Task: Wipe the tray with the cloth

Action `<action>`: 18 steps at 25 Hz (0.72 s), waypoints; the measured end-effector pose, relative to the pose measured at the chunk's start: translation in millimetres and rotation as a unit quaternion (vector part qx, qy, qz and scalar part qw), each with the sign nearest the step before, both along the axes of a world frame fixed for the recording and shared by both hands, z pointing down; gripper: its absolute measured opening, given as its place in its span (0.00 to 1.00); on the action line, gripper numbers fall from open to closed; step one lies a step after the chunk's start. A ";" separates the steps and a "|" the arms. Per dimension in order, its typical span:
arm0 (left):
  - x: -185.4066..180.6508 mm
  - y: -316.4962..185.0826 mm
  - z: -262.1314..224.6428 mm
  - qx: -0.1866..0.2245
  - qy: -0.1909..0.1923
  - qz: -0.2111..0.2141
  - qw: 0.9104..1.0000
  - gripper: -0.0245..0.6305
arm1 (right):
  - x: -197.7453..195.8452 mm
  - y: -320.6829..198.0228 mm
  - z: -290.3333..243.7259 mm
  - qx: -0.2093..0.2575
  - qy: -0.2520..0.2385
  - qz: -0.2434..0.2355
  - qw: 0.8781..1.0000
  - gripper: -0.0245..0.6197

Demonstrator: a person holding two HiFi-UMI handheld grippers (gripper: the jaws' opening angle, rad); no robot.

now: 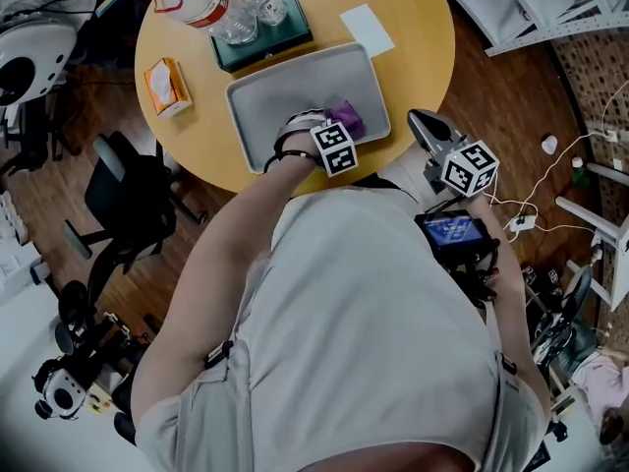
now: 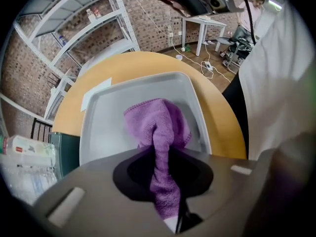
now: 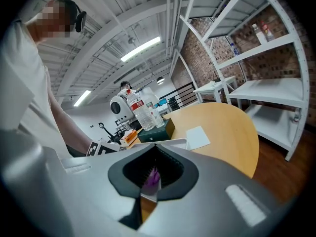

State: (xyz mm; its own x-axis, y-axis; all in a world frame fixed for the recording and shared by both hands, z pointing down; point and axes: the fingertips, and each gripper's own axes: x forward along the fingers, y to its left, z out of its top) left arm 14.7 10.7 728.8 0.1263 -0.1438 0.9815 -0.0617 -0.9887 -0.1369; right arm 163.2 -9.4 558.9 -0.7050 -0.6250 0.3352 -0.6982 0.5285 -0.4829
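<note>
On the grey tray (image 2: 106,127), left gripper (image 2: 160,157) pinches purple cloth (image 2: 158,120); wiping seems underway. Right gripper (image 3: 154,174) sits closed, empty.

The head view looks steeply down onto the worktop (image 1: 423,28). The left gripper view sits close above the tray (image 2: 98,127). The right gripper view faces level across both.

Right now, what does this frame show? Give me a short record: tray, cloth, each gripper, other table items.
tray: grey tray on the round table
cloth: purple cloth, bunched, lying in the tray
left gripper: fingers shut on the purple cloth, pointing down into the tray
right gripper: fingers together, empty, at the table's edge right of the tray
other: green box holding bottles, white card, orange packet
</note>
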 end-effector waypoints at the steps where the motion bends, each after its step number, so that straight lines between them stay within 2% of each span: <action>1: 10.0 -1.9 -0.1 -0.003 0.002 -0.001 1.000 0.14 | 5.6 1.4 1.1 -0.003 0.000 0.006 1.000 0.04; 5: 45.5 -8.1 0.4 -0.007 0.012 0.011 1.000 0.14 | 23.8 4.6 7.7 -0.011 -0.002 0.020 1.000 0.04; 9: 67.0 -12.5 1.4 -0.002 -0.001 0.036 0.999 0.14 | 35.9 3.1 12.2 -0.017 -0.005 0.025 1.000 0.04; 15: 79.4 -21.2 2.7 -0.017 -0.019 0.046 0.999 0.14 | 35.5 -1.3 13.1 -0.015 -0.010 0.017 1.000 0.04; 18: 79.0 -35.4 2.5 -0.010 -0.021 0.050 0.998 0.14 | 36.4 -5.1 11.0 -0.013 -0.010 0.012 1.000 0.04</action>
